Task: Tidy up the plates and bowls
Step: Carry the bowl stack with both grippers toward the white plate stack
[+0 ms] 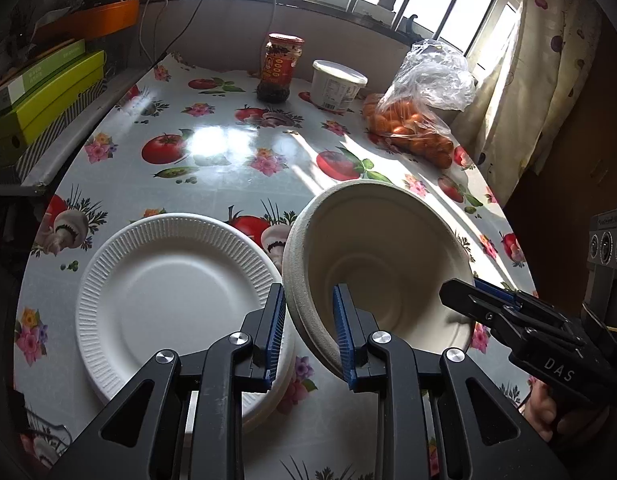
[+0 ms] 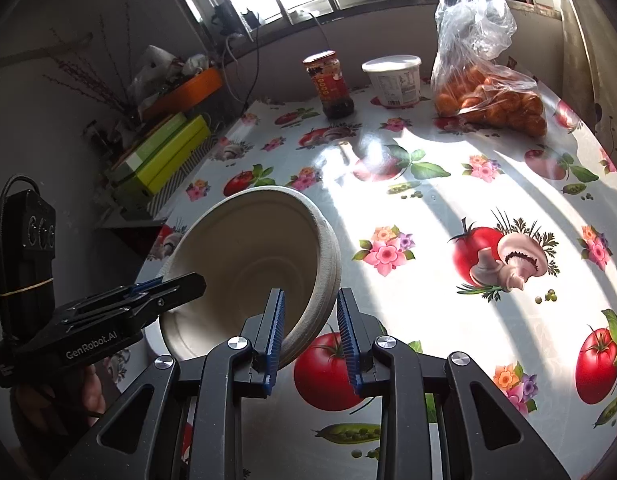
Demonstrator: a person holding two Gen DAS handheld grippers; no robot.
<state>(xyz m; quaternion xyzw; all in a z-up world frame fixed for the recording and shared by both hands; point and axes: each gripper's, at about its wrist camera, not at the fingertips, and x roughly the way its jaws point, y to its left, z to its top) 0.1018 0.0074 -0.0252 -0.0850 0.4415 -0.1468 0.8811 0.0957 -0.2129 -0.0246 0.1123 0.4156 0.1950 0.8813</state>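
I have a stack of off-white, ribbed-rim pulp bowls [image 1: 372,264] held up off the table between both grippers, tilted so the opening faces the cameras. My left gripper [image 1: 310,336] is clamped on the stack's left rim, one blue ribbed pad outside the wall and the other inside. My right gripper [image 2: 310,336] is clamped on the opposite rim the same way, the wall pinched between its pads.

In the left wrist view a stack of white round foam plates with fluted rims [image 1: 168,292] lies on the near left of the table, just beside the bowls and partly under the left gripper's outer finger.

The table carries a glossy oilcloth printed with tomatoes, mushrooms and flowers [image 2: 448,208]. At its far edge, under the barred window, stand a red-lidded glass jar of dark sauce [image 1: 279,68], a white plastic tub with a lid [image 1: 336,84] and, to the right, a clear plastic bag of small orange fruit [image 2: 488,92].
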